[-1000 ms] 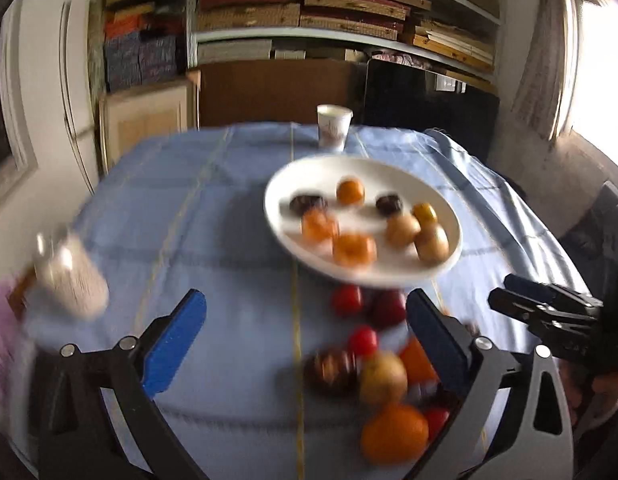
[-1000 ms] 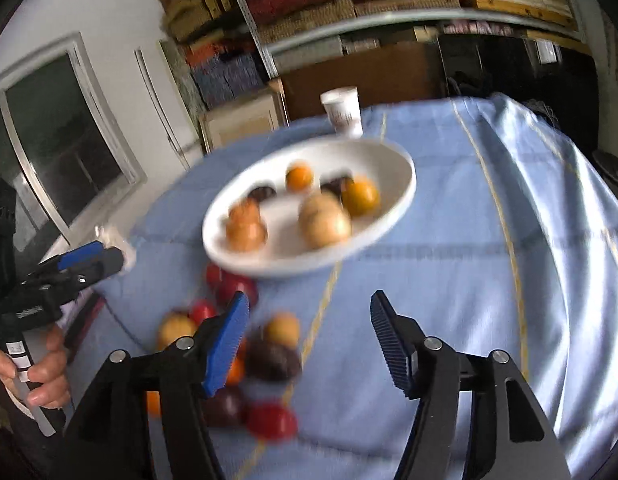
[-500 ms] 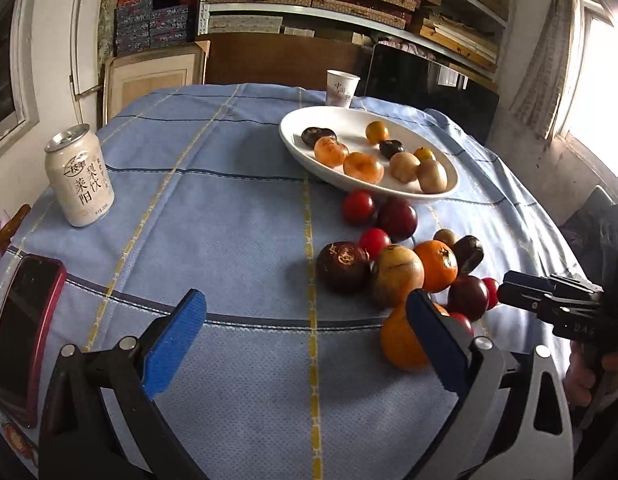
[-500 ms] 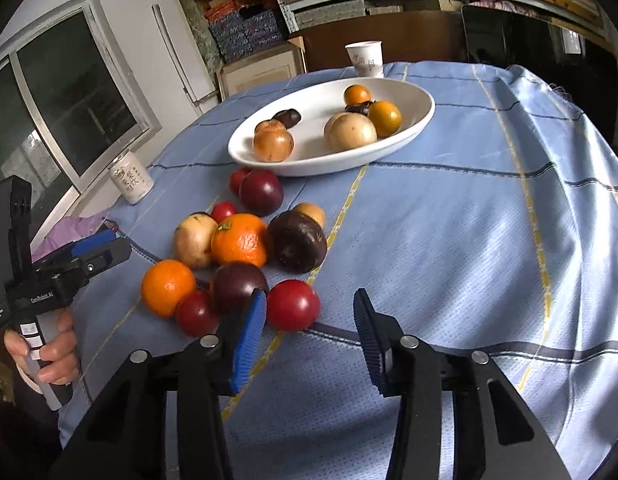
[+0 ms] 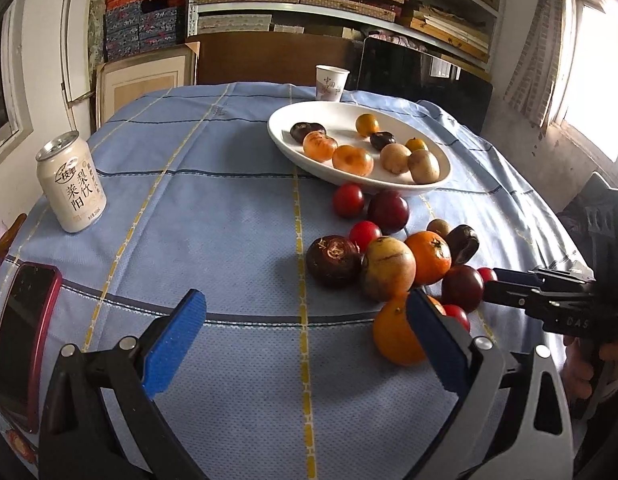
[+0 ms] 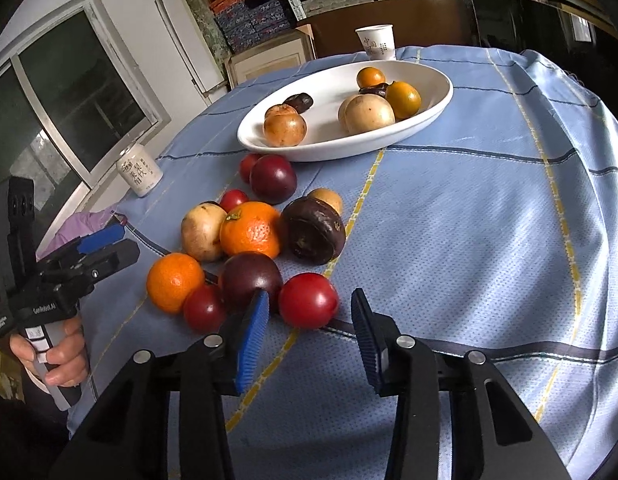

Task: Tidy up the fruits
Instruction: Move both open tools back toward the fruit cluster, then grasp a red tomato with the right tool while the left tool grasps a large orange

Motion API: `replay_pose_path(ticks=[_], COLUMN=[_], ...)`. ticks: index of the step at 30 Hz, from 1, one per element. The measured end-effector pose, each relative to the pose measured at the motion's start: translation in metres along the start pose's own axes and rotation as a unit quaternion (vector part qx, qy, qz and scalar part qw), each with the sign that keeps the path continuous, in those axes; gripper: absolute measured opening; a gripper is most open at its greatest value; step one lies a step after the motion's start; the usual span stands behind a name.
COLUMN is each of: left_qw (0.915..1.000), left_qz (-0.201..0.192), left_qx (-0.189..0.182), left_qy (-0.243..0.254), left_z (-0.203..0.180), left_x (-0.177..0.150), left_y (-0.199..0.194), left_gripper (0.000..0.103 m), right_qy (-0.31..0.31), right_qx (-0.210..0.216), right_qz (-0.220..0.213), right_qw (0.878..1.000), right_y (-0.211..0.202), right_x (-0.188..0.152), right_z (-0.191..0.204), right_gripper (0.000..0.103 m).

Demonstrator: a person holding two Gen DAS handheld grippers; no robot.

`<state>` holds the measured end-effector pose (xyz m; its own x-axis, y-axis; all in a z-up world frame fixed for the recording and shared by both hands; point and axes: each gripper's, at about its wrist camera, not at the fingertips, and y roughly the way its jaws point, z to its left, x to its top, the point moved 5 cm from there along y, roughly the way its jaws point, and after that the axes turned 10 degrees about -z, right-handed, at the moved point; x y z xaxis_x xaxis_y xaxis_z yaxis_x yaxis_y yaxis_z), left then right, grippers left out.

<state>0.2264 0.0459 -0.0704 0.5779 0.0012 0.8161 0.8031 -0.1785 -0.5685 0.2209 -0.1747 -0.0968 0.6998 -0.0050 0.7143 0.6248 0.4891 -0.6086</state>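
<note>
A white oval plate (image 5: 285,140) (image 6: 437,108) holds several orange, tan and dark fruits. A pile of loose fruits lies on the blue cloth in front of it: oranges (image 5: 395,338) (image 6: 251,230), dark plums (image 6: 251,276), a red tomato (image 6: 307,300) and a dark brown fruit (image 5: 334,260). My left gripper (image 5: 305,332) is open and empty, left of the pile, its right finger beside an orange. My right gripper (image 6: 309,334) is open, its jaws just short of the red tomato.
A white drink can (image 5: 71,182) (image 6: 139,172) stands at the left of the table. A red phone (image 5: 23,340) lies at the left front edge. A paper cup (image 5: 331,83) (image 6: 376,42) stands behind the plate. Shelves and boxes line the back wall.
Both grippers have pulled back from the plate and dropped toward the pile. The right gripper has narrowed and come up to the red tomato. The left gripper's view has steadied.
</note>
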Motion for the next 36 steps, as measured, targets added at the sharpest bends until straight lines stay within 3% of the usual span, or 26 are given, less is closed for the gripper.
replay_pose_path(ticks=[7, 13, 19, 21, 24, 29, 36], left_qw=[1.0000, 0.9998, 0.9963, 0.9935, 0.9909, 0.9896, 0.9859], left_qz=[-0.002, -0.001, 0.001, 0.009, 0.032, 0.057, 0.081], left_qx=[-0.003, -0.011, -0.073, -0.099, -0.118, -0.130, -0.146], left_qy=[0.003, 0.014, 0.045, 0.055, 0.057, 0.027, 0.009], left_z=[-0.003, -0.008, -0.031, -0.041, -0.048, -0.042, -0.046], left_x=[0.000, -0.002, -0.006, -0.009, -0.013, -0.017, -0.021], left_y=[-0.001, -0.002, -0.006, -0.006, 0.001, 0.011, 0.019], left_gripper=[0.098, 0.098, 0.097, 0.082, 0.068, 0.059, 0.056], right_qy=[0.022, 0.035, 0.054, 0.059, 0.054, 0.047, 0.053], right_qx=[0.018, 0.023, 0.002, 0.002, -0.001, 0.002, 0.008], right_qz=[0.005, -0.011, -0.052, -0.054, -0.057, -0.059, -0.060], right_qw=[1.000, 0.999, 0.997, 0.997, 0.997, 0.997, 0.997], right_y=[0.004, -0.002, -0.019, -0.020, -0.021, -0.023, -0.025], right_x=[0.000, 0.004, 0.014, 0.015, 0.016, 0.015, 0.016], right_z=[-0.004, -0.007, -0.022, -0.024, -0.022, -0.019, -0.020], right_gripper=[0.033, 0.031, 0.031, 0.031, 0.031, 0.031, 0.031])
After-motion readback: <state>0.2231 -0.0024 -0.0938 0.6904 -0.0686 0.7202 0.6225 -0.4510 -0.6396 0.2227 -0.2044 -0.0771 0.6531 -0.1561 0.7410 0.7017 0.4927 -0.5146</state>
